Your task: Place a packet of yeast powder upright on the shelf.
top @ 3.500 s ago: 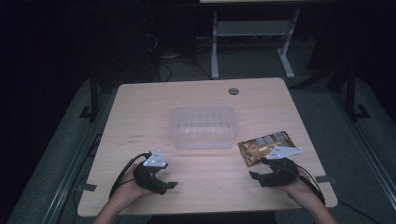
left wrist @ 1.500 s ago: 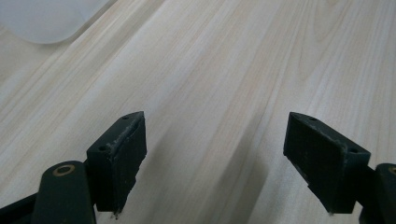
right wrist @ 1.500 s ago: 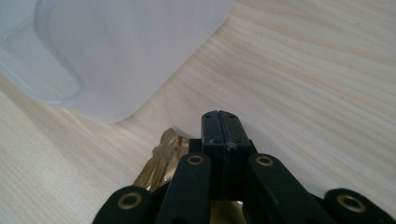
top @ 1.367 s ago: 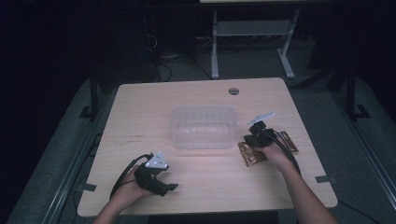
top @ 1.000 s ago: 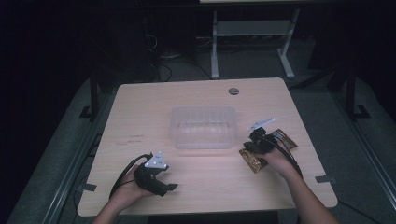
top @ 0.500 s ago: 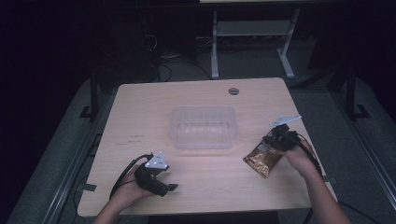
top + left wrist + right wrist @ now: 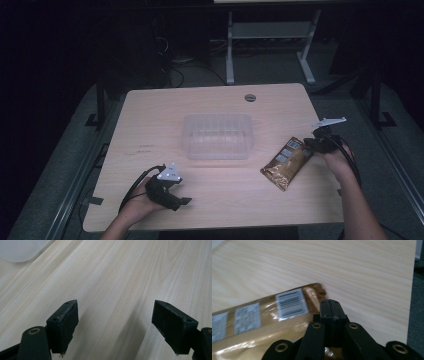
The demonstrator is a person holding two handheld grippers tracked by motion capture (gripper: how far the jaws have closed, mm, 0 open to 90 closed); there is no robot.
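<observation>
Room, high view: a dark room lay around a pale wooden table [image 7: 150, 125]; a white metal frame [image 7: 270, 35] stood on the floor behind it.
Table, high view: a clear plastic container [image 7: 218, 136] sat near the middle, open side up, and a round cable hole [image 7: 250, 97] lay near the far edge.
Your right hand, high view: your right gripper [image 7: 314, 143] was at the table's right edge, meeting the upper end of the gold snack packet [image 7: 288, 163].
Packet, high view: it lay slanted on the wood, right of the container and apart from it, label side up.
Your left hand, high view: your left gripper [image 7: 172, 196] rested near the front edge, well apart from the packet and the container.
Left gripper view: your jaws stood wide apart over bare wood, nothing between them; a corner of the clear plastic container [image 7: 20, 250] showed at the top left.
Right gripper view: your jaws were pressed together on the edge of the gold snack packet [image 7: 262, 315], close to its torn-looking corner; its barcode label [image 7: 291, 303] faced up just left of the jaws, and the table's edge ran down the right side.
</observation>
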